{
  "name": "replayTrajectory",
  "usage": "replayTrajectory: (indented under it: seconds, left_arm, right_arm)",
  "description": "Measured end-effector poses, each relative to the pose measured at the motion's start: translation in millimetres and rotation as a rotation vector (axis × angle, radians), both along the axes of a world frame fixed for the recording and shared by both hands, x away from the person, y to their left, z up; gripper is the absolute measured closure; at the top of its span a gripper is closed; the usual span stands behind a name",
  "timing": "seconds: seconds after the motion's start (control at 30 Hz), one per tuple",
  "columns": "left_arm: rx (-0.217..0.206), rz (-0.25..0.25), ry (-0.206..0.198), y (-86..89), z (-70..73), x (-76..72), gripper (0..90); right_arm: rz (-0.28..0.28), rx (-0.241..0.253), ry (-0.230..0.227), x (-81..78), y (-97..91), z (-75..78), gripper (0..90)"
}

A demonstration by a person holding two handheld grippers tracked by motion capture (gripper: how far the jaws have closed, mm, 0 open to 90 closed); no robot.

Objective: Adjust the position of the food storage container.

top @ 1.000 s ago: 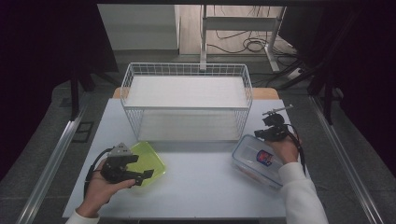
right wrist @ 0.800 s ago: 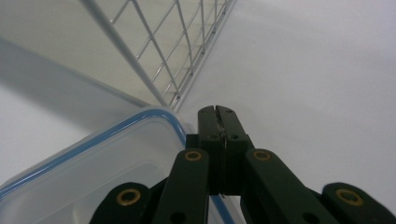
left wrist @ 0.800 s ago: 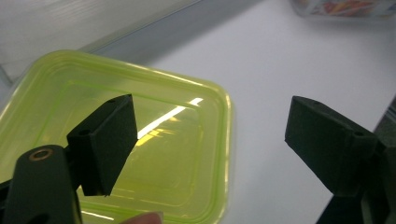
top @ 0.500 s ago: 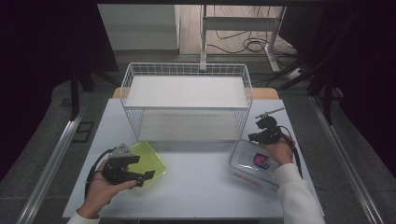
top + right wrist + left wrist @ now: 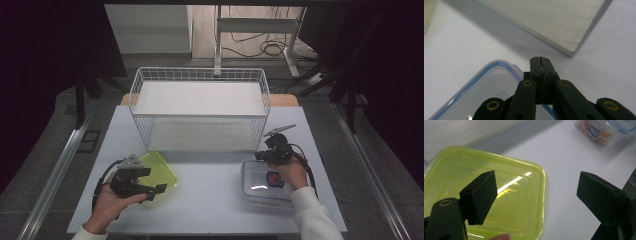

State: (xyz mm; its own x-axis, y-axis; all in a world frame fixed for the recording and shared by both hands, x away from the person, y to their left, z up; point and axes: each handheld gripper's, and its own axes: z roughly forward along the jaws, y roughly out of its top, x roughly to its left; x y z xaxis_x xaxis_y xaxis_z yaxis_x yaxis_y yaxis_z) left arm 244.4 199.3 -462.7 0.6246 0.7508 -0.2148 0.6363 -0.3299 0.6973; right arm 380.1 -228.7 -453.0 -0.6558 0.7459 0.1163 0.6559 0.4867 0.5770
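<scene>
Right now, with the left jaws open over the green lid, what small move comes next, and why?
Probably lower the left gripper and shut its jaws across the near edge of the green lid. The jaws stand wide open, one pad above the lid and the other over bare table, so nothing is gripped yet. The right gripper is shut, empty, over the corner of the clear blue-rimmed container.

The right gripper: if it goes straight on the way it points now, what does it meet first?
Probably the wire basket: the shut right gripper points over bare table toward its pale base board.
</scene>
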Motion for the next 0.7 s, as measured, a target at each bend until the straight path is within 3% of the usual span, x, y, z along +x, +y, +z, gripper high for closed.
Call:
replayTrajectory:
  seconds: [0.13,0.17,0.3,0.33,0.37,0.4,0.5,0.53,0.6,0.7]
  left_arm:
    - [-0.008,0.001,0.004,-1.5,-0.4,-0.4,16.1]
    - [-0.026,0.009,0.008,-2.0,-0.5,-0.5,16.1]
    - [-0.052,0.006,0.012,-4.1,0.0,-1.1,17.3]
    - [-0.05,0.006,0.011,-5.2,0.2,-1.4,17.3]
    - [-0.047,0.004,0.011,-6.0,0.4,-1.5,17.3]
    - [-0.045,0.005,0.01,-6.8,0.6,-1.5,17.3]
    - [-0.039,0.008,0.011,-9.2,1.5,-0.1,17.4]
    - [-0.039,0.008,0.012,-10.2,1.6,0.5,17.4]
    - [-0.038,0.007,0.015,-12.4,1.5,1.4,17.3]
    - [-0.017,-0.001,0.011,-15.7,0.4,1.6,17.1]
  right_arm:
    - [0.005,0.014,-0.033,-6.2,-2.8,3.5,89.9]
    - [0.003,0.031,-0.05,-9.7,-6.9,7.5,89.9]
    - [-0.061,0.044,-0.155,-33.5,-38.2,28.9,89.9]
    - [-0.087,0.054,-0.18,-41.3,-49.9,33.4,89.9]
    - [-0.149,0.066,-0.212,-58.0,-75.9,38.7,89.9]
    - [-0.149,0.066,-0.212,-58.0,-75.9,38.7,89.9]
    - [-0.24,0.07,-0.197,-83.6,-122.5,33.3,89.9]
    - [-0.24,0.07,-0.197,-83.6,-122.5,33.3,89.9]
    - [-0.266,0.014,-0.165,-92.1,-139.5,22.9,89.9]
    - [-0.286,0.0,-0.125,-91.0,-148.3,13.1,89.9]
